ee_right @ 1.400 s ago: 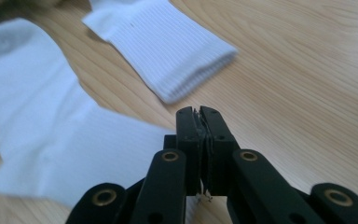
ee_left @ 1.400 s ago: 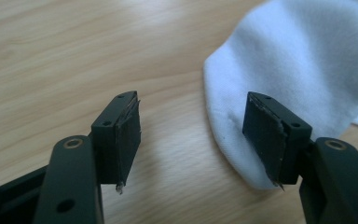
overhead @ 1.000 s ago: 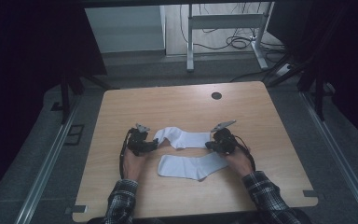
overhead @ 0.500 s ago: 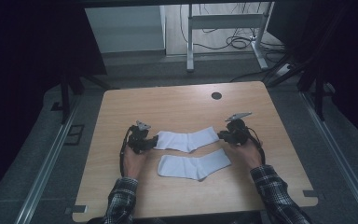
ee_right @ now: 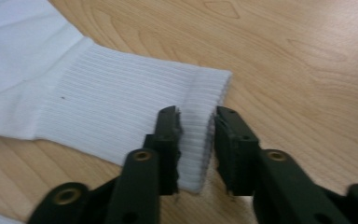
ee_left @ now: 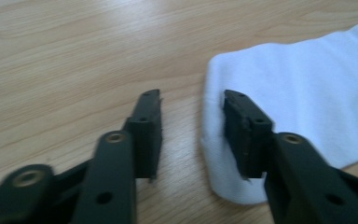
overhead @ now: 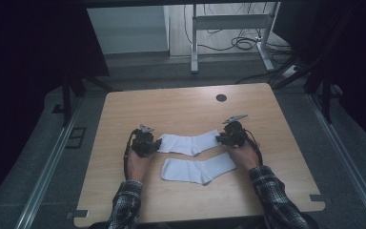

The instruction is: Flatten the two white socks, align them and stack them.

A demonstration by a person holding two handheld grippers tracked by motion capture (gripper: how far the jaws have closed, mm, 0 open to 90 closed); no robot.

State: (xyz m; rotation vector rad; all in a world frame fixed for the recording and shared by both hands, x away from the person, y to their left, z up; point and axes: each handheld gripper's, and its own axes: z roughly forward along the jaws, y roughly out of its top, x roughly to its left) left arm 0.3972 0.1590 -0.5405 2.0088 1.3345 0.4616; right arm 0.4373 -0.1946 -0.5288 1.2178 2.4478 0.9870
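Both claws — left [overhead: 158, 144], right [overhead: 218, 138] — open at the far sock's [overhead: 189, 142] ends.

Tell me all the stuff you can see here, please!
Socks: 2, white. The far sock lies stretched between the two grippers; the near sock lies just in front of it, closer to the person.
Table: 1, light wood, with a dark round hole near its far edge.
Metal frame: 1, pale grey, on the floor beyond the table, with cables beside it.
Left gripper: 1, black, jaws apart at the far sock's toe end.
Right gripper: 1, black, jaws either side of the far sock's ribbed cuff, a gap showing on one side.
Sleeves: 2, plaid, at the near edge.
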